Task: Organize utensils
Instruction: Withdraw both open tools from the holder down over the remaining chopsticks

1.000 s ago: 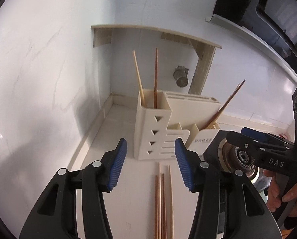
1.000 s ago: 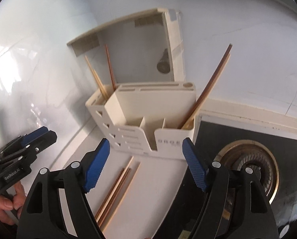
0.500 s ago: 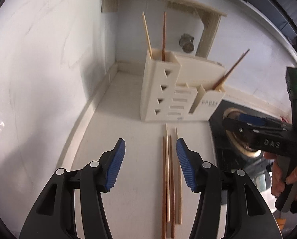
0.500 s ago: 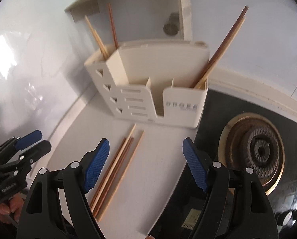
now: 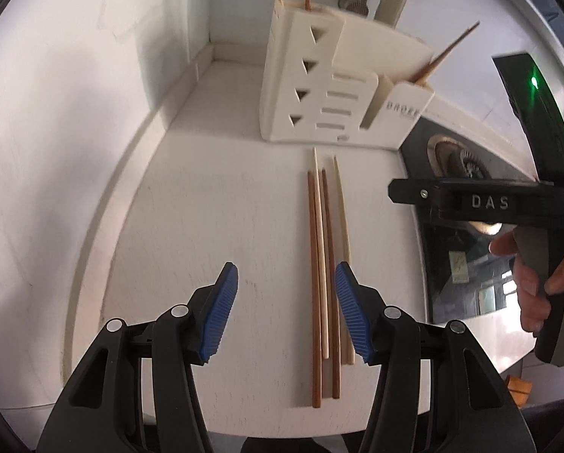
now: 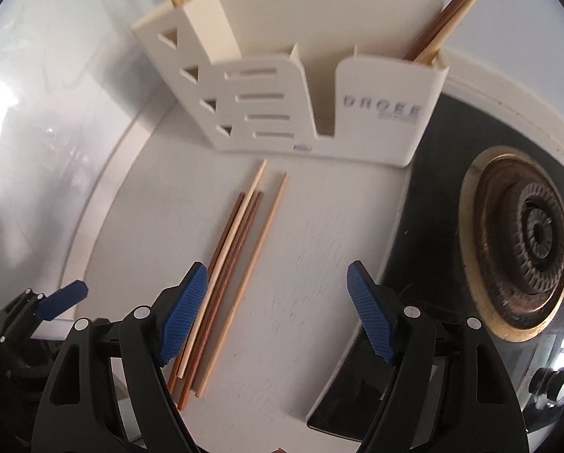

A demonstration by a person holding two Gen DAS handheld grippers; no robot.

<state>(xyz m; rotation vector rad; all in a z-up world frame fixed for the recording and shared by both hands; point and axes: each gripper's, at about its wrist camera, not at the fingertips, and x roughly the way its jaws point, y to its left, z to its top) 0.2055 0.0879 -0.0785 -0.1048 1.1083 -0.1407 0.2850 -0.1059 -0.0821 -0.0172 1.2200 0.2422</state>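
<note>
Now: your left gripper spread wide, empty, above near ends of four chopsticks lying side by side on counter, in front of holder. Right gripper also spread, empty, bundle just beside its left finger. Risks: sticks touch each other, so closing could pinch several or roll one away. Grabbing near end leaves long lever; stick may swing and miss compartment. Stove burner near on right; don't knock sticks there.
</note>
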